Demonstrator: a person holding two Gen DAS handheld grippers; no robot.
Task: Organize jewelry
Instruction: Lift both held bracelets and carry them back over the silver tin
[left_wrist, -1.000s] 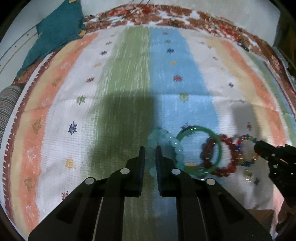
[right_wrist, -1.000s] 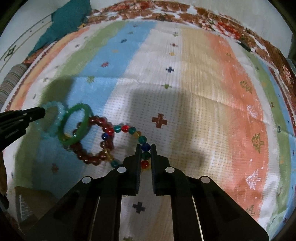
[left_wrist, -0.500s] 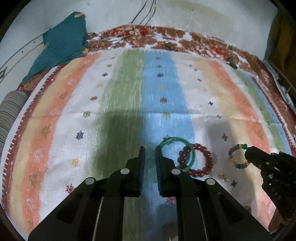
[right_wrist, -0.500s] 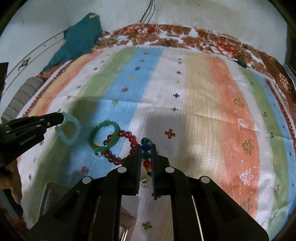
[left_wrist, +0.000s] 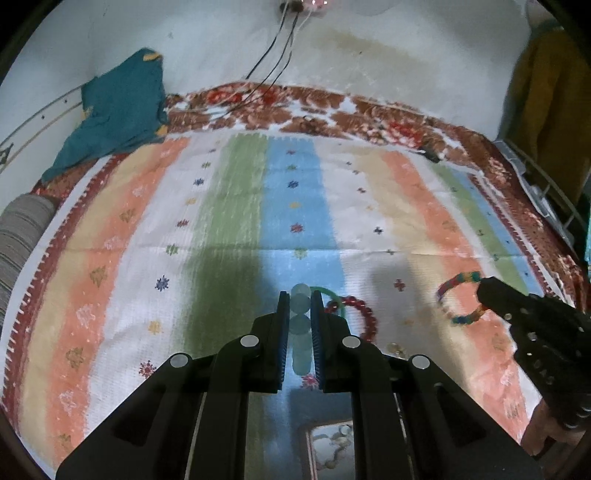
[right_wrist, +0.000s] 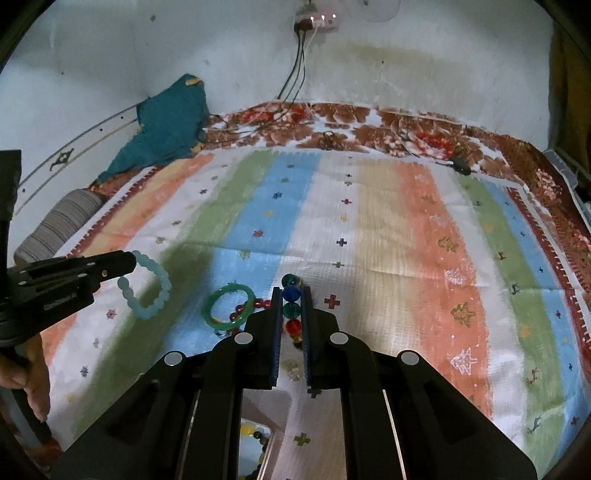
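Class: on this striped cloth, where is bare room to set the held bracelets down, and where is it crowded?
Free: the orange and cream stripes right of the right tool. Crowded: around the green bangle and red beads.

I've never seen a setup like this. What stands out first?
Two bracelets held aloft: the left hand-held gripper pinches a pale aqua bead bracelet, the right hand-held gripper a multicoloured glass bead bracelet. Between them a green jade bangle lies on the striped cloth.
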